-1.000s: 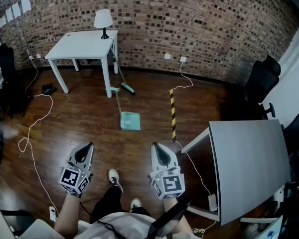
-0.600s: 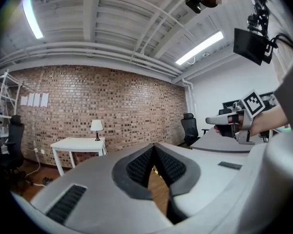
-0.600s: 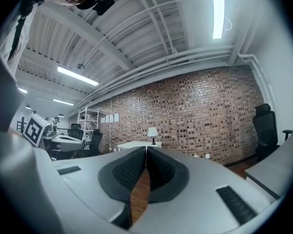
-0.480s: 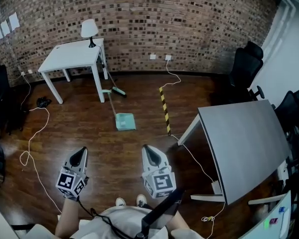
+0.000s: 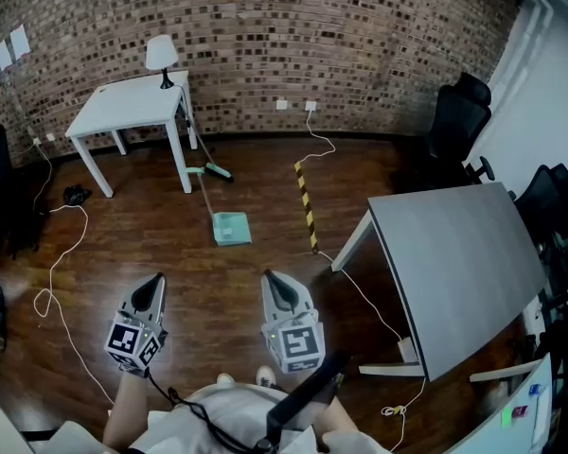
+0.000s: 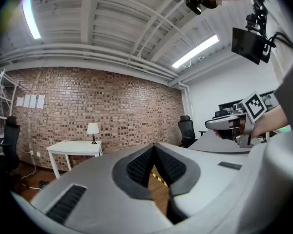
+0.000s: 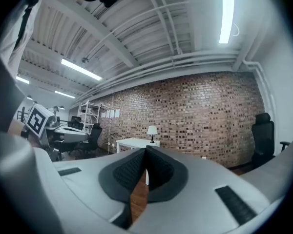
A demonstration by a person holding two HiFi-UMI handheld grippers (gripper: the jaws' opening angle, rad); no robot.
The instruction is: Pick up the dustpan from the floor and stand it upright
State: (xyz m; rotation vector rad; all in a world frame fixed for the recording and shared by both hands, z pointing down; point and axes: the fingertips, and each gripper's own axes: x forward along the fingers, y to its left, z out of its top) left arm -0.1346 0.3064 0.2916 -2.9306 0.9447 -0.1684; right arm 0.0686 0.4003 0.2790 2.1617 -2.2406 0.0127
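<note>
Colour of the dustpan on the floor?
The dustpan is mint green; best seen in the head view.

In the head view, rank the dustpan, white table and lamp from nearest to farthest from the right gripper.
From the right gripper:
1. dustpan, on the floor ahead, slightly left.
2. white table, farther off, left.
3. lamp, on the table's far edge.

Both grippers level, jaws together

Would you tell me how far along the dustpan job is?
Nothing looks done: the dustpan lies flat on the floor. In hand: nothing; the left gripper and right gripper are shut, empty, well short of it. Left: reach it, grip it, stand it upright.
</note>
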